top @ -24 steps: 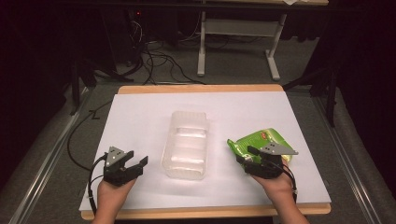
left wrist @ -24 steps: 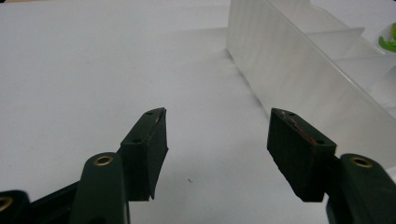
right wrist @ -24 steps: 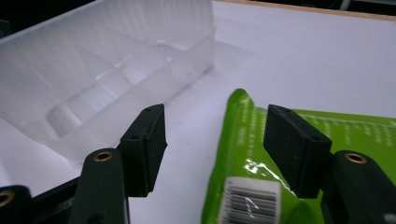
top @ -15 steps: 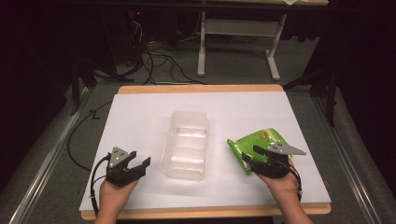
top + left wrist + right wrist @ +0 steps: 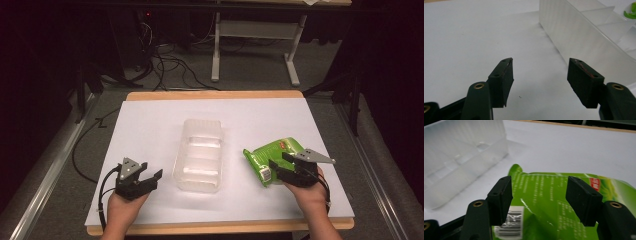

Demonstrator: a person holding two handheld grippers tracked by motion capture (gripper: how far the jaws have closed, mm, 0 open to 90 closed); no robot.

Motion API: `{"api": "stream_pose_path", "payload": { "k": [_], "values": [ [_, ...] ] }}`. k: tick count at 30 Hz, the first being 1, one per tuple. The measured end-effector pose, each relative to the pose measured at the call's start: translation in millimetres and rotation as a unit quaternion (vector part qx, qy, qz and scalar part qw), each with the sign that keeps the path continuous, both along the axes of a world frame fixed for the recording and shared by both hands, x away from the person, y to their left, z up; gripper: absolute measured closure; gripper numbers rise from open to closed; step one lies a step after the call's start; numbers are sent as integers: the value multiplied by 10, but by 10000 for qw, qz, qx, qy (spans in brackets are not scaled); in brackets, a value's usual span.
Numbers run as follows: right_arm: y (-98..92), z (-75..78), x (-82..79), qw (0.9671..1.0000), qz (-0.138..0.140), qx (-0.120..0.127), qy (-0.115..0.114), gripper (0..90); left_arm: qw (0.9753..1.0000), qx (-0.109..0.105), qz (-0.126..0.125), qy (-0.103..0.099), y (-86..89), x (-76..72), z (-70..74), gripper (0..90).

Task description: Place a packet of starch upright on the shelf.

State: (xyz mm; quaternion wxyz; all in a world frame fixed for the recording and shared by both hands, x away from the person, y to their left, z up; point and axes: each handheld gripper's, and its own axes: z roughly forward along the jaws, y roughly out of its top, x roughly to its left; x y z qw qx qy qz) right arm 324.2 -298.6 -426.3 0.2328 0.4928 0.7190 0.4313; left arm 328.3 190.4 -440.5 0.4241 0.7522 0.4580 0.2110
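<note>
Jaws of the right gripper (image 5: 276,169) stand wide apart, one to each side of a flat green foil snack pouch (image 5: 270,156), hovering just over its near end with nothing yet pinched between them. In the right gripper view the same pouch (image 5: 554,195) lies under the jaws, printed back upward, with a white barcode label (image 5: 510,223) beside the left jaw. The pouch rests on the right part of the white surface (image 5: 150,130), just beside the clear plastic divided tray (image 5: 199,155) but apart from it.

By its look the pouch is light, thin and crinkly: soft in the middle, stiffer along its sealed edges, and slick enough to slide out of a loose pinch. Its contents may be brittle, so a hard squeeze across the belly seems unwise. The better hold would probably be the flat sealed edge or a corner nearest the gripper, with the jaws closing across the film rather than over the bulge. Lying flat, it may skid across the surface before an edge lifts.

Farther out, the left gripper (image 5: 147,181) rests low at the surface's near left, its jaws also wide and empty, pointing toward the tray's long wall (image 5: 584,42).
</note>
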Motion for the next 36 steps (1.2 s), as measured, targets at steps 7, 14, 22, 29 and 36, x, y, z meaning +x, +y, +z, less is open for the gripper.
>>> {"api": "stream_pose_path", "payload": {
  "k": [7, 14, 22, 29, 36],
  "values": [
    [-311, -58, 64, 9987, -466, 13, 183, 360, 10000, 62, -66, 27, -13, 0, -8, 381],
    [-618, -124, 114, 9951, -916, 18, 378, 330, 9998, 137, -152, 51, -42, 1, -18, 382],
    [-873, -229, 133, 9882, -1340, 200, 714, 273, 9997, 168, -177, 49, -53, 1, -25, 382],
    [-974, -395, 197, 9802, -1444, 602, 1216, 241, 9995, 212, -202, 73, -62, 3, -31, 381],
    [-1008, -464, 215, 9767, -1253, 1047, 1393, 292, 9994, 248, -213, 84, -67, 6, -36, 378]
  ]
}}
